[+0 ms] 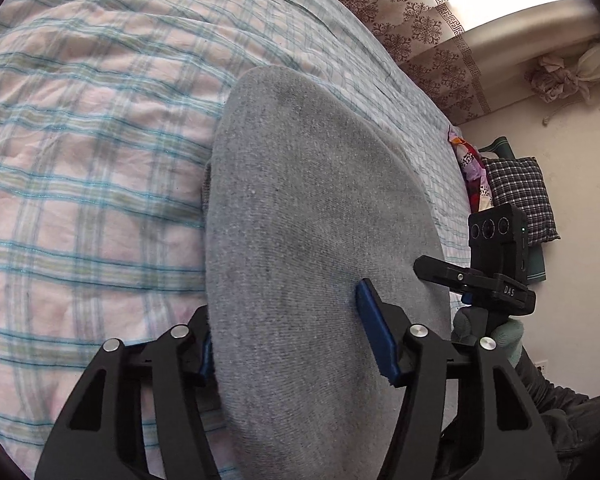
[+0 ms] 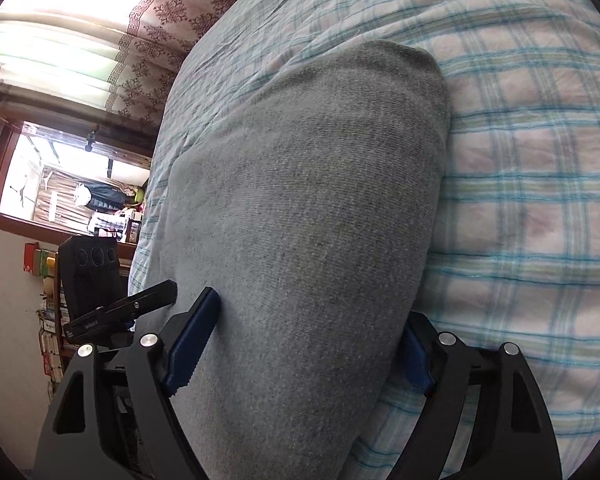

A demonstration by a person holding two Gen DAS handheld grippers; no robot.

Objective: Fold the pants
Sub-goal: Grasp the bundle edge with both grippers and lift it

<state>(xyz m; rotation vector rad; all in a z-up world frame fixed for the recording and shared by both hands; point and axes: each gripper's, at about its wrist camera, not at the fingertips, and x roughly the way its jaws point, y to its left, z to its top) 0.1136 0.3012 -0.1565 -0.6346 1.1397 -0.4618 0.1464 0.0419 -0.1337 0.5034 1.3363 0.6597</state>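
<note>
The grey pants [image 1: 312, 220] lie folded in a long band on the plaid bed cover [image 1: 84, 168]. My left gripper [image 1: 288, 336] is open, its blue-padded fingers straddling the near end of the pants, one finger on top and one beside the left edge. In the right wrist view the pants [image 2: 312, 208] run away from me, and my right gripper [image 2: 312, 344] is open, its fingers straddling the near end the same way. The other gripper shows at the side in each view, in the left wrist view [image 1: 496, 276] and in the right wrist view [image 2: 112, 304].
The plaid bed cover [image 2: 520, 200] fills most of both views. A patterned curtain [image 1: 428, 20] hangs behind the bed. A checked cushion [image 1: 520, 196] and bright cloths lie at the bed's far edge. A window [image 2: 60, 184] and shelves of books [image 2: 48, 320] are at the left.
</note>
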